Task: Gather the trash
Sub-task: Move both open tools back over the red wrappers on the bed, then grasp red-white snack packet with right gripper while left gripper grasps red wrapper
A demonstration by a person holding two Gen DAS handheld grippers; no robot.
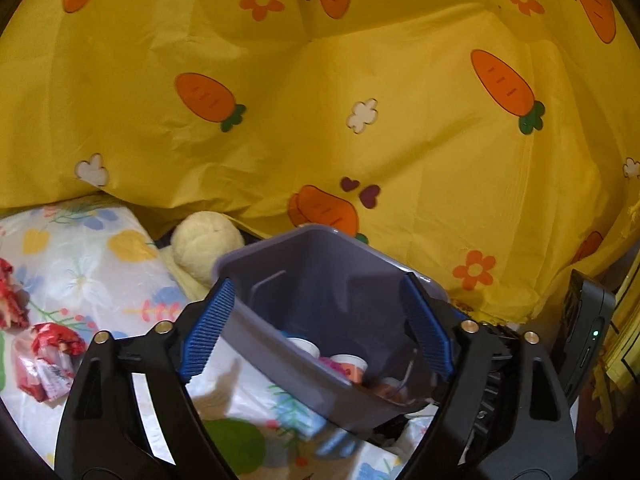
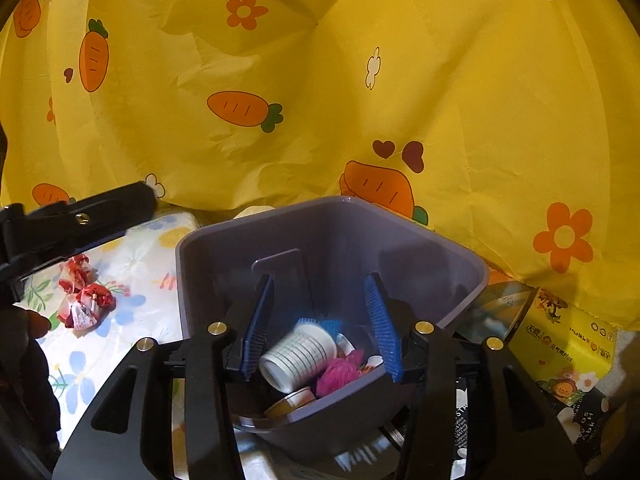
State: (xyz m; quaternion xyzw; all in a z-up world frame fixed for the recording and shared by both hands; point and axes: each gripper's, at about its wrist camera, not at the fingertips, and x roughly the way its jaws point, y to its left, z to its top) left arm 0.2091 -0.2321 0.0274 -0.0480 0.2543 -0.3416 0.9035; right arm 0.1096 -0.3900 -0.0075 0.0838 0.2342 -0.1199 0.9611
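Bin holds cups; right tool agape above, empty; left tool wide astride rim, pads clear

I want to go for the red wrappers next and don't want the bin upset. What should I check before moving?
1. Left gripper free of bin: ok, jaws wide, pads either side of the bin, not pressing.
2. Right gripper empty: ok, jaws apart above the bin's contents, nothing pinched.
3. Paper cup inside the bin: ok, lying on its side.
4. Red wrappers reachable: ok, uncovered on the floral cloth, left of the bin.
5. Bin standing steady: cannot tell, its base is hidden.
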